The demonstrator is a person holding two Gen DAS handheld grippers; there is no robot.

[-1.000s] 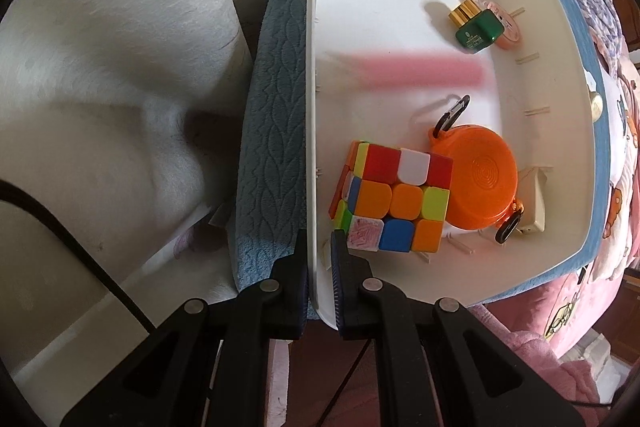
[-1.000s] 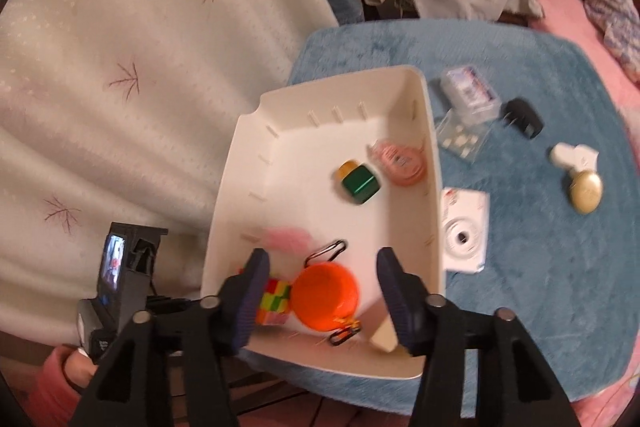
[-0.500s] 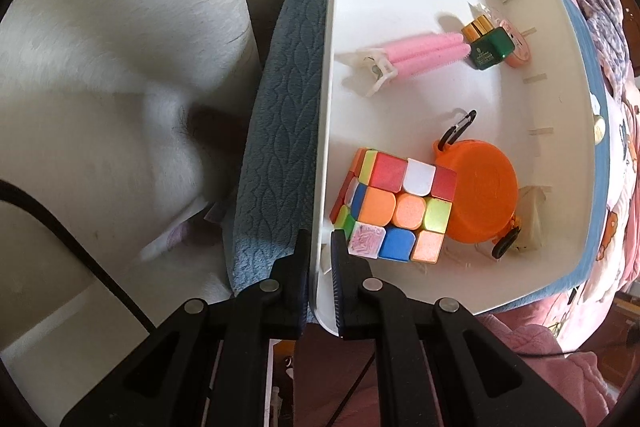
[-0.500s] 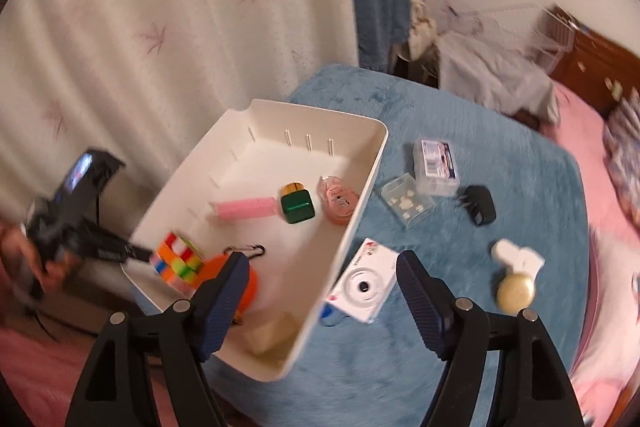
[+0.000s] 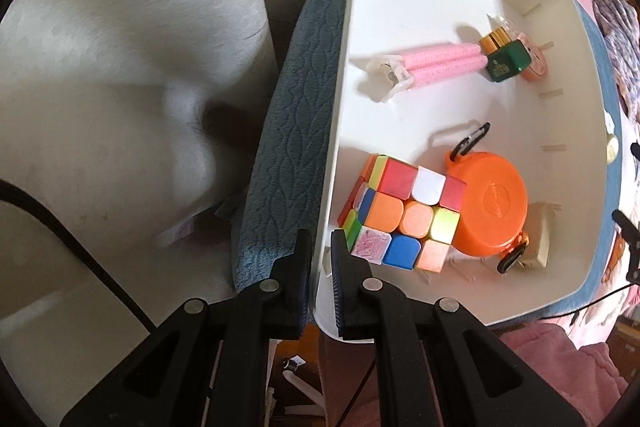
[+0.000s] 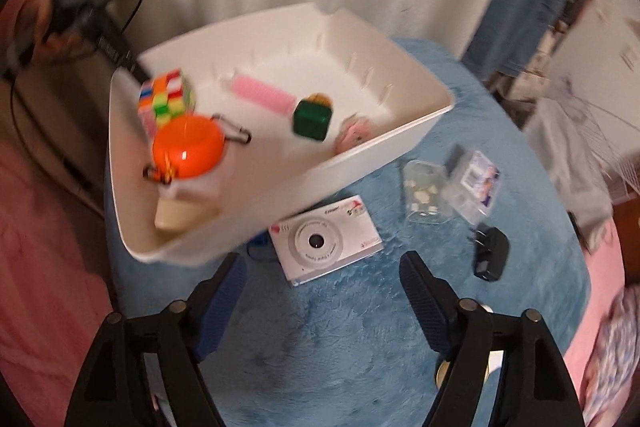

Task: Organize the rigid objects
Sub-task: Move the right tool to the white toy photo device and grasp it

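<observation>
Left wrist: left gripper (image 5: 321, 251) clamped on white bin (image 5: 340, 131) rim, bottom centre; puzzle cube (image 5: 400, 215) just right inside | Right wrist: right gripper (image 6: 322, 277) jaws had just been opening, nothing between; white camera (image 6: 325, 239) centre frame, beside bin (image 6: 280, 195).

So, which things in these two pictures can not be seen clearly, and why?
- Beige block, left wrist view: mostly hidden behind the orange round case.
- Pink round item, right wrist view: half hidden by the white bin wall, blurred.
- Camera lettering: too small and blurred.
- Gold object: hidden behind the right gripper.
</observation>
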